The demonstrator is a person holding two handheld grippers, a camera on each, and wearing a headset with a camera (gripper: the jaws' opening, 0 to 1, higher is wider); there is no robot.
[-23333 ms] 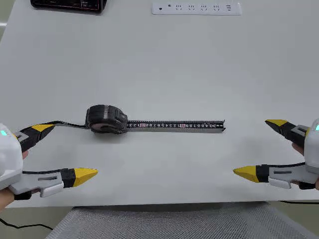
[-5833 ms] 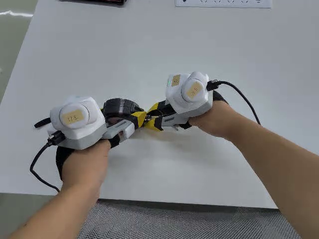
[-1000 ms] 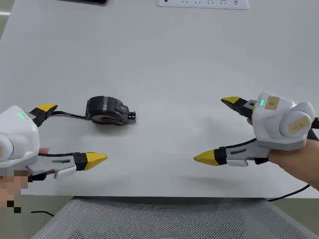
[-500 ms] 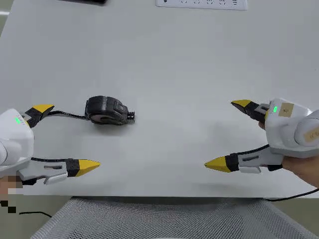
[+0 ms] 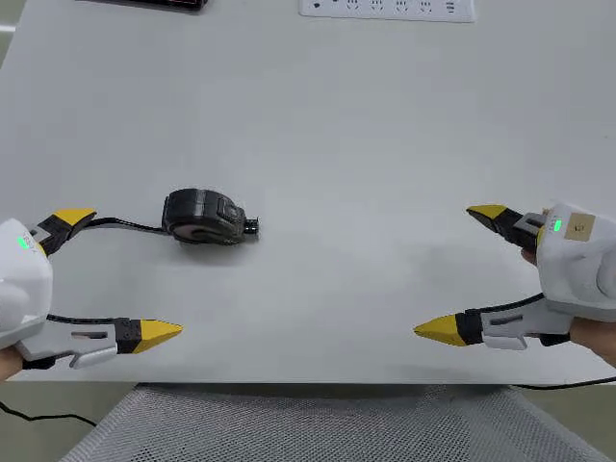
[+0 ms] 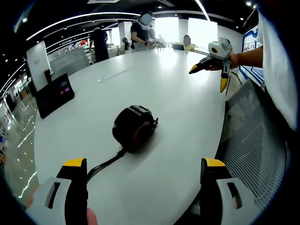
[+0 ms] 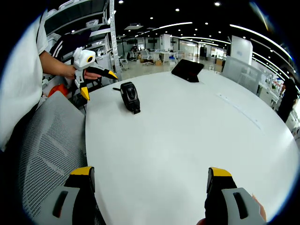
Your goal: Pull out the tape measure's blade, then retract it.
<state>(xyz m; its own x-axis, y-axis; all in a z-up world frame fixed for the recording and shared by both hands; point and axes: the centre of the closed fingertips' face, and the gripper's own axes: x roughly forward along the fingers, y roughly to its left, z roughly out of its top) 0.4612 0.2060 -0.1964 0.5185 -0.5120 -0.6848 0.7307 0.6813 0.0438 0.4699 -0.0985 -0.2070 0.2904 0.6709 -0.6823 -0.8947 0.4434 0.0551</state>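
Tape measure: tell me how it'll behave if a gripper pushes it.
The tape measure looks compact and rigid, so it would probably slide on the smooth table rather than roll. Its thin strap looks floppy and would likely trail behind.

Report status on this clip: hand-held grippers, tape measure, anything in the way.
Left hand-held gripper open, empty. Right hand-held gripper open, empty. Tape measure lying on table, fully wound in, untouched. Nothing between it and either gripper.

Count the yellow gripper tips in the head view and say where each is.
4. Two on the left gripper, at the table's near left; two on the right gripper, at its near right. None seems hidden.
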